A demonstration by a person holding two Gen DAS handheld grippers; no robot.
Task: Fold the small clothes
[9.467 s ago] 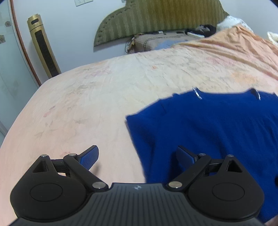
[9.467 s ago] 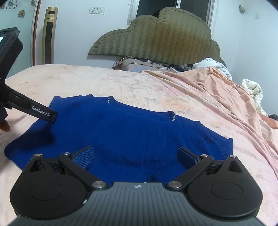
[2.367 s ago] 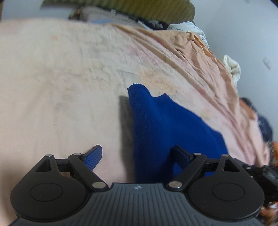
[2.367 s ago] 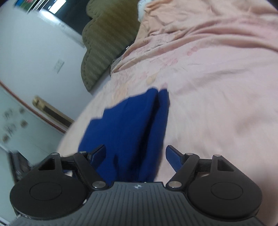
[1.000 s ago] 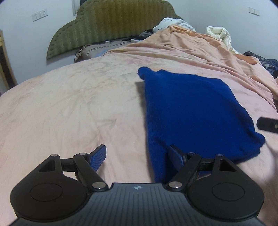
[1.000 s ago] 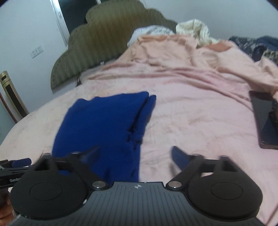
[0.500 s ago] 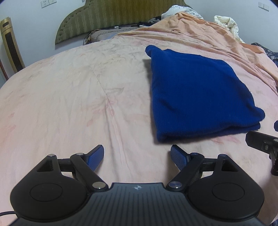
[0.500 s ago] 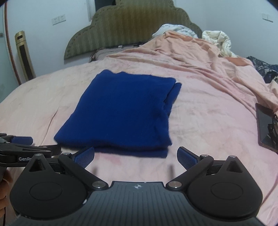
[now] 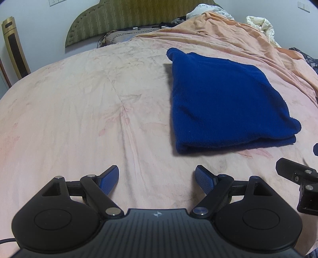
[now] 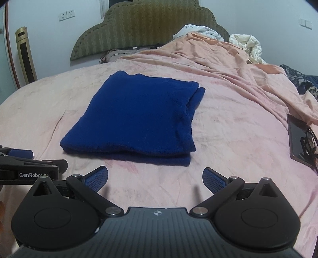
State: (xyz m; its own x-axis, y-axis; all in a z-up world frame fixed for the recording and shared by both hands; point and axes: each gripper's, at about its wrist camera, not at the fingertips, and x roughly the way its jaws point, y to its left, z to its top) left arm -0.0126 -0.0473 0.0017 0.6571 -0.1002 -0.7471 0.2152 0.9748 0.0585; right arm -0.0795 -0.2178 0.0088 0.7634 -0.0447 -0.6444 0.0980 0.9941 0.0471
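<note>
well, the jumper (image 10: 135, 117) lies folded mid-bed (image 10: 228, 142), soft, thick knit, light; pinch its near layered edge. left gripper (image 9: 157, 179) and right gripper (image 10: 155, 178) both released, empty.

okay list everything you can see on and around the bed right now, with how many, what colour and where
folded garment: one, deep blue, flat on the bed's middle, layers stacked, apart from both grippers
bed sheet: one, pale pink, covers the mattress
blanket: one, peach, rumpled along the far right side
white bedding: one bundle, cream-white, far right by the headboard
headboard: one, olive green, against the wall
pillow: one, brownish, below the headboard
tower unit: one, gold and black, far left by the wall
tablet: one, black, right edge of the bed, cords beside it
wall sockets: white, upper left wall
left gripper: black, blue pads, open, empty
right gripper: black, blue pads, open, empty
</note>
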